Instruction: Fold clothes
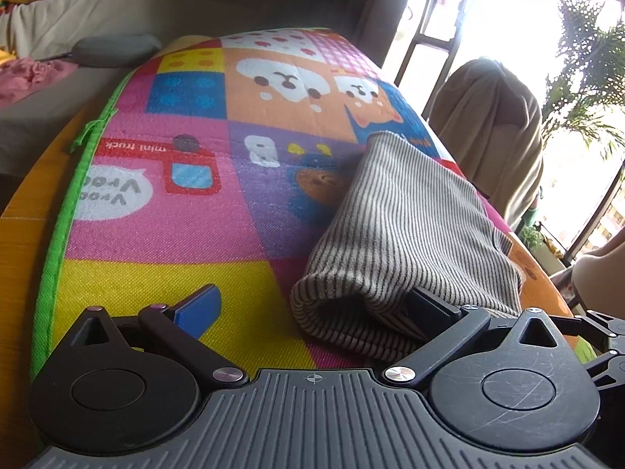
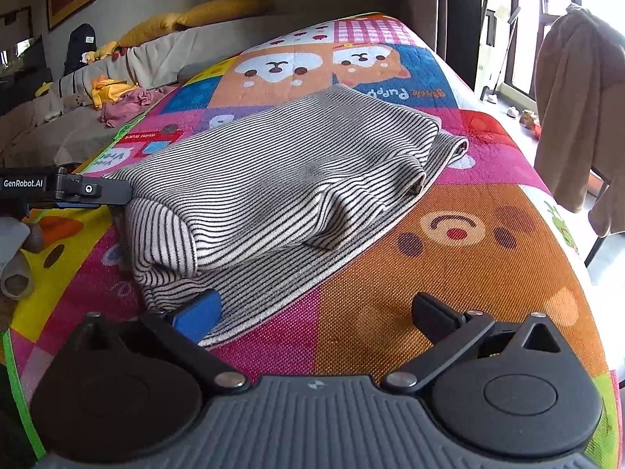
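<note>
Striped knit garment (image 2: 281,172), partly folded, lies on the cartoon play mat (image 2: 468,258) that covers the table, whose wood edge (image 1: 27,203) shows at 9 o'clock in the left wrist view. A folded upper layer is bunched over a flat lower layer that runs toward 6 o'clock in the right wrist view.

Left gripper (image 1: 312,305): jaws spread wide, nothing clamped. Blue-padded finger (image 1: 199,308) rests over bare yellow mat; the other finger (image 1: 429,308) is tucked into the fold of the garment's near edge at 4 o'clock. The same gripper enters the right wrist view at 9 o'clock, its tip touching the garment's side.

Right gripper (image 2: 316,312): jaws released, wide apart. Blue-padded finger (image 2: 199,312) sits on the garment's near hem at 7 o'clock; black finger (image 2: 433,312) is over bare orange mat, clear of the fabric.

Background: couch (image 2: 164,58) with yellow pillows (image 2: 218,11) at 11 o'clock, brown cloth draped over a chair (image 2: 570,117) at 2 o'clock by the window.
</note>
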{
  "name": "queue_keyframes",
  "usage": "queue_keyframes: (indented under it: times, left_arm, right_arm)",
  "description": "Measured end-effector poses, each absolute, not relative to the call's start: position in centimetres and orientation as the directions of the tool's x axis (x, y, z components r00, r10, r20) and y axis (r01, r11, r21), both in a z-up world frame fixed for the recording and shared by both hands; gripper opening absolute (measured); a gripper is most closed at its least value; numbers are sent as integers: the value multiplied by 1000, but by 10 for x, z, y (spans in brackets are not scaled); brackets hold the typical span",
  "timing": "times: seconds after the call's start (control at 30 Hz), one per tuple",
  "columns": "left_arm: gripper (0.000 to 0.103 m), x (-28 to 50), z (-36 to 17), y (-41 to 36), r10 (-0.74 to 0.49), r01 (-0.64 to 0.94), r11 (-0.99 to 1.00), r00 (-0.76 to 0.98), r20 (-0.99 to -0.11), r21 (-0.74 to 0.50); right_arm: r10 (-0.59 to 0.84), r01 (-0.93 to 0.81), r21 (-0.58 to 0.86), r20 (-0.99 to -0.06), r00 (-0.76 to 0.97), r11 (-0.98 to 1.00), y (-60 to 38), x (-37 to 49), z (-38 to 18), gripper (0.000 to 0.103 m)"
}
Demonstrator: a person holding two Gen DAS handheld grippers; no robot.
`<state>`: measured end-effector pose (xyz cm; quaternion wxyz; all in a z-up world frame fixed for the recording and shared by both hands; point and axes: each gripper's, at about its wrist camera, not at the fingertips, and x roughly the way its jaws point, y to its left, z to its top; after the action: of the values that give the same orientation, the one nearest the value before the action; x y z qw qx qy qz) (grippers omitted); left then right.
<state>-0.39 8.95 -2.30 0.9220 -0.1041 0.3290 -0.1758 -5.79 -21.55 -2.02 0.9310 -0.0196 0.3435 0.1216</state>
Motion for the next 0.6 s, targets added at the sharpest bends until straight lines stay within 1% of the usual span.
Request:
queue_keyframes:
  times: [0.33,0.6]
  left_arm:
    - [103,-2,-24,96,-418,258,902,720,-554,-347]
    - [103,-2,-24,93,-413,259,905,721,-556,-337]
  right_arm:
    - [217,-247,42,-633,743,968,-214,-60,-21,103]
    - [226,-255,45,-627,746,966,-215,-62,-22,103]
